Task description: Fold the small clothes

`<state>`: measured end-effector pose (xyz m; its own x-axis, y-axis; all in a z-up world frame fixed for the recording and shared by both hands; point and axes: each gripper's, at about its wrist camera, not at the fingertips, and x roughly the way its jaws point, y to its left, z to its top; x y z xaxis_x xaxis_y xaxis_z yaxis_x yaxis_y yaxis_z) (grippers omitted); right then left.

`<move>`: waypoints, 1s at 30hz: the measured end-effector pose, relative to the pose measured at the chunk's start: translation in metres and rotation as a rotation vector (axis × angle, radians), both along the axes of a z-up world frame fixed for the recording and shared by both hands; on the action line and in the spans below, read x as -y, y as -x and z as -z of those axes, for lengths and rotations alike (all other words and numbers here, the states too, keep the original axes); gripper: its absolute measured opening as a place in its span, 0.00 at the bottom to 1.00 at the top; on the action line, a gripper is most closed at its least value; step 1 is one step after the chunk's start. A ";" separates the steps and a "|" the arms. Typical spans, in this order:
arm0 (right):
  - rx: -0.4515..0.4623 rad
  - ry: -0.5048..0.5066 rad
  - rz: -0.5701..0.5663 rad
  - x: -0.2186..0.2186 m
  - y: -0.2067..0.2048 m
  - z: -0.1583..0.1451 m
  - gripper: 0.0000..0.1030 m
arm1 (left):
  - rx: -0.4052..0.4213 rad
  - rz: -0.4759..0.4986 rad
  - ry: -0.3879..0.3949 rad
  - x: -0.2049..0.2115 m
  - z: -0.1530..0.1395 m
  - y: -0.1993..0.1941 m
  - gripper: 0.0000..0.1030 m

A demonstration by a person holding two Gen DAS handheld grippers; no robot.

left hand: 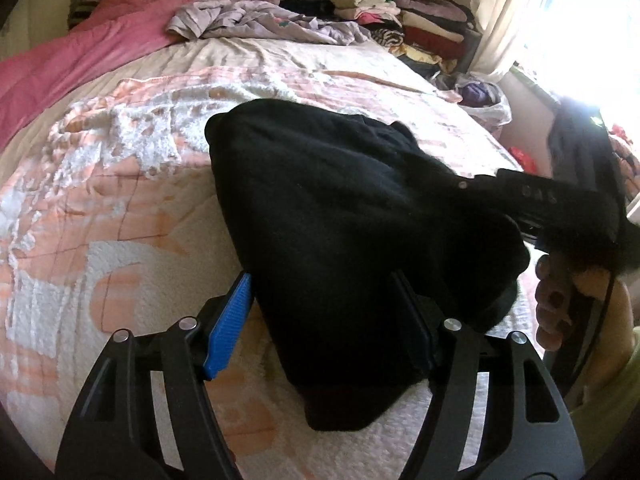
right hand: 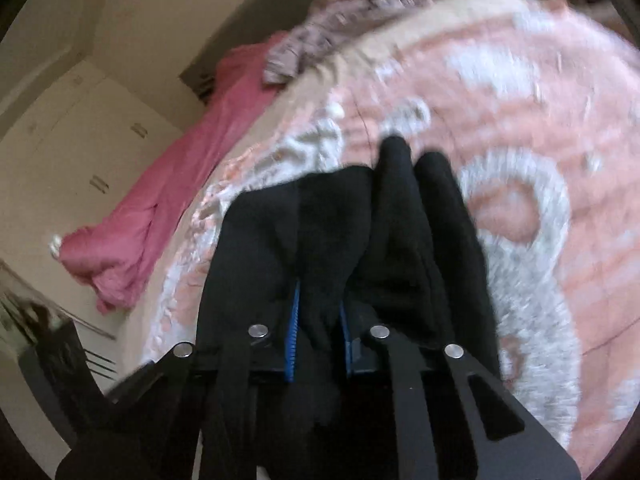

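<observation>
A black fleece garment (left hand: 340, 216) lies on the pink-and-white bedspread (left hand: 120, 200). My left gripper (left hand: 320, 312) is open, its blue-padded fingers (left hand: 228, 328) spread on either side of the garment's near part. My right gripper (right hand: 318, 336) is shut on a fold of the same black garment (right hand: 392, 232), which drapes over its fingers. That gripper and the hand holding it show at the right edge of the left wrist view (left hand: 560, 208). The right wrist view is blurred.
A heap of lilac clothes (left hand: 256, 16) and a pink quilt (left hand: 80, 60) lie at the bed's far side. Stacks of folded clothes (left hand: 400, 12) stand at the far right by a curtained window (left hand: 560, 20). White cupboards (right hand: 80, 140) stand beyond the bed.
</observation>
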<state>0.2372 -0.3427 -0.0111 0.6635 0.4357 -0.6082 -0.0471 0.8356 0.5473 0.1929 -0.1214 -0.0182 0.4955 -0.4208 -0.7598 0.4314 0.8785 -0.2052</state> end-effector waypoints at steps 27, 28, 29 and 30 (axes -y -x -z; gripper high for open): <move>-0.045 0.125 0.078 0.023 0.061 0.015 0.52 | -0.038 0.037 -0.006 0.016 0.009 0.010 0.65; -0.042 0.113 0.078 0.023 0.063 0.016 0.53 | -0.036 0.036 -0.005 0.016 0.009 0.011 0.65; -0.040 0.108 0.082 0.024 0.064 0.016 0.52 | -0.036 0.034 -0.004 0.016 0.009 0.011 0.65; -0.042 0.100 0.080 0.024 0.064 0.017 0.51 | -0.038 0.033 -0.003 0.017 0.009 0.011 0.65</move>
<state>0.1731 -0.3669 -0.0282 0.6668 0.3181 -0.6739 0.0431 0.8863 0.4610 0.1820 -0.1382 -0.0273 0.4524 -0.4340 -0.7791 0.4520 0.8647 -0.2192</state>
